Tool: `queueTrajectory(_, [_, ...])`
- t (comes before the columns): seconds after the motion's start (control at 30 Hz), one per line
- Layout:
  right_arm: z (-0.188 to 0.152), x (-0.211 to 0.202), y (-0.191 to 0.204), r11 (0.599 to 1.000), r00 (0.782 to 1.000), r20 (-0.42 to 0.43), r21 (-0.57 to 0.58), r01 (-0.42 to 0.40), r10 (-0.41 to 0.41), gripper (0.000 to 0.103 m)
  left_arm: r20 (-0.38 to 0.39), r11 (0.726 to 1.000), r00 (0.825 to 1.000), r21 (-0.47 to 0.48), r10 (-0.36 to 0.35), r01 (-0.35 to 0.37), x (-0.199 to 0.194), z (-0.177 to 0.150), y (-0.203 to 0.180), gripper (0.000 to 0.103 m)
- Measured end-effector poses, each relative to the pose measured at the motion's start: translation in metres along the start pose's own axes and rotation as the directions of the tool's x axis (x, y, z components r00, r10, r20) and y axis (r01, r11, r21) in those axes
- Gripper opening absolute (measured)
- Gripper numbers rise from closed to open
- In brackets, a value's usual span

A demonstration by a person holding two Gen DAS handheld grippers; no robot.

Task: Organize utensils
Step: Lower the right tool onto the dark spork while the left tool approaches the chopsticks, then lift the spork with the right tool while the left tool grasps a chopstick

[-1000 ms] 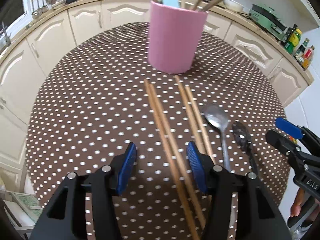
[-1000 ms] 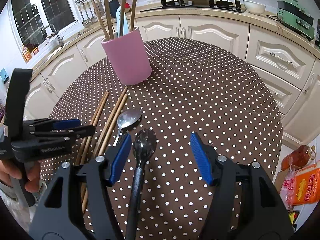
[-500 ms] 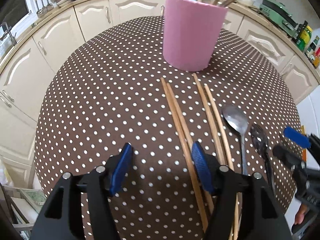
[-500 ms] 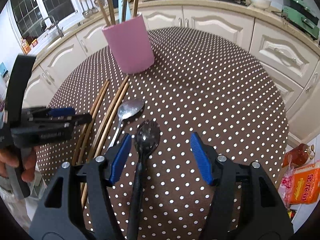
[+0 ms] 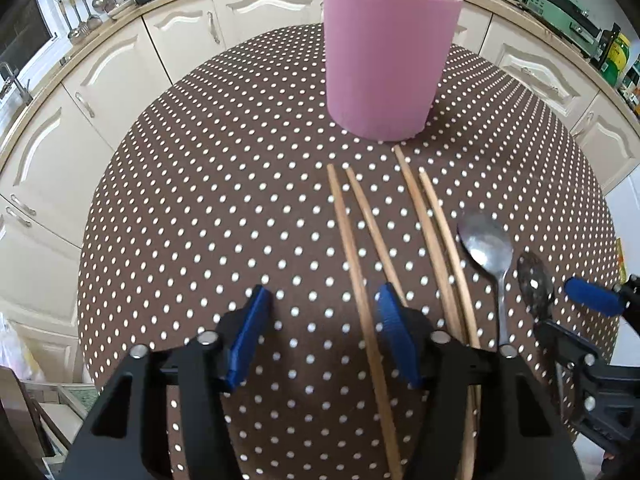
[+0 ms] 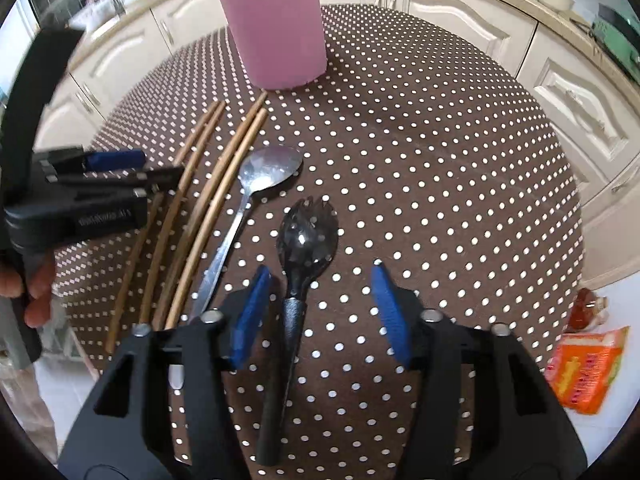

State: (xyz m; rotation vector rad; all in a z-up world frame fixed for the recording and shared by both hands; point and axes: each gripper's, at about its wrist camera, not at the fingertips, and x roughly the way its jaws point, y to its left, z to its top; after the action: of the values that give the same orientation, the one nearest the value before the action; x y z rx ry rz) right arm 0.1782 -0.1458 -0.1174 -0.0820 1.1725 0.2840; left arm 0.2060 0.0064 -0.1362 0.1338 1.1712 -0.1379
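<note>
A pink holder [image 5: 388, 60] with wooden sticks and a blue utensil in it stands at the far side of the dotted table [image 5: 200, 220]; it also shows in the right wrist view [image 6: 278, 28]. Several wooden chopsticks [image 5: 352, 248] lie in front of it, beside a silver spoon [image 5: 486, 248] and a black spork [image 5: 536, 284]. My left gripper [image 5: 320, 336] is open low over the table, one chopstick between its fingers. My right gripper [image 6: 320, 316] is open, straddling the black spork [image 6: 306, 240] near its neck. The silver spoon [image 6: 268, 172] and chopsticks [image 6: 224, 172] lie to its left.
Cream kitchen cabinets [image 5: 100, 92] ring the table. An orange packet [image 6: 584, 368] and a bottle [image 6: 586, 310] lie on the floor to the right. Jars [image 5: 618, 56] and a green appliance [image 5: 560, 4] stand on the counter at the back right.
Both grippers have moved forward and lower towards the table. The left one has shifted left, so a chopstick now lies between its fingers. The right one now straddles the spork.
</note>
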Motion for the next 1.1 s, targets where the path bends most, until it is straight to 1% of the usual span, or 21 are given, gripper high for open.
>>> queueTrajectory(0.03, [0.004,0.001,0.002,1.000,1.000,-0.021,-0.005,0.003,-0.003,0.034,-0.001,1.000,1.000,-0.001,-0.002,0.002,0.001,0.004,-0.001,0.043])
queueTrajectory(0.07, [0.007,0.003,0.004,1.000,0.999,-0.041,-0.016,0.012,-0.013,0.033,-0.002,1.000,1.000,0.000,-0.004,0.004,0.002,0.009,-0.002,0.040])
queueTrajectory(0.1, [0.010,0.004,0.008,0.999,0.998,-0.062,-0.034,0.023,-0.025,0.031,-0.003,1.000,1.000,-0.001,-0.007,0.007,0.002,0.012,-0.002,0.032])
queueTrajectory(0.13, [0.012,0.005,0.010,0.998,0.996,-0.078,-0.047,0.028,-0.032,0.028,-0.003,1.000,1.000,-0.003,-0.011,0.011,0.004,0.018,-0.003,0.022])
queueTrajectory(0.2, [0.016,0.009,0.021,0.994,0.993,-0.100,-0.096,0.054,-0.063,0.024,0.000,1.000,1.000,-0.016,-0.026,0.026,0.005,0.021,-0.004,0.009])
queueTrajectory(0.3, [0.023,0.012,0.030,0.990,0.989,-0.122,-0.129,0.064,-0.080,0.023,0.010,0.998,0.999,-0.042,-0.043,0.044,0.009,0.022,-0.006,0.006])
queueTrajectory(0.33, [0.023,0.012,0.030,0.990,0.989,-0.129,-0.129,0.057,-0.074,0.022,0.022,0.997,0.998,-0.056,-0.061,0.062,0.009,0.023,-0.004,0.006])
queueTrajectory(0.47, [0.028,0.013,0.022,0.996,0.990,-0.138,-0.092,0.006,-0.019,0.021,0.066,0.990,0.992,-0.089,-0.106,0.112,-0.001,0.009,0.010,0.005])
queueTrajectory(0.53, [0.030,0.013,0.020,0.997,0.989,-0.145,-0.075,-0.012,0.001,0.021,0.085,0.989,0.991,-0.096,-0.106,0.114,-0.007,0.005,0.015,0.005])
queueTrajectory(0.6, [0.031,0.012,0.010,0.997,0.986,-0.167,-0.080,-0.014,0.001,0.022,0.107,0.987,0.988,-0.102,-0.115,0.125,-0.012,0.004,0.016,0.005])
queueTrajectory(0.7, [0.030,0.011,0.018,0.993,0.977,-0.213,-0.119,-0.007,-0.019,0.022,0.130,0.986,0.984,-0.099,-0.120,0.134,-0.021,0.002,0.016,0.005])
queueTrajectory(0.8, [0.031,0.012,0.025,0.991,0.976,-0.213,-0.135,0.007,-0.036,0.022,0.144,0.985,0.981,-0.095,-0.129,0.144,-0.030,-0.001,0.017,0.005])
queueTrajectory(0.9, [0.031,0.012,0.029,0.990,0.977,-0.211,-0.138,0.007,-0.037,0.021,0.154,0.984,0.979,-0.094,-0.133,0.149,-0.035,-0.002,0.015,0.005])
queueTrajectory(1.0, [0.030,0.012,0.029,0.990,0.982,-0.184,-0.139,0.005,-0.031,0.019,0.163,0.982,0.975,-0.093,-0.149,0.166,-0.040,-0.004,0.013,0.005])
queueTrajectory(1.03, [0.018,0.010,0.025,0.991,0.984,-0.173,-0.136,0.003,-0.027,0.017,0.169,0.981,0.974,-0.093,-0.153,0.170,-0.043,-0.004,0.013,0.005])
queueTrajectory(1.07, [0.015,0.009,0.023,0.992,0.987,-0.157,-0.127,-0.001,-0.019,0.012,0.174,0.980,0.972,-0.092,-0.157,0.175,-0.042,-0.005,0.010,0.005])
queueTrajectory(1.1, [0.014,0.008,0.022,0.993,0.991,-0.136,-0.121,0.000,-0.017,0.011,0.179,0.980,0.970,-0.089,-0.162,0.180,-0.042,-0.006,0.007,0.005])
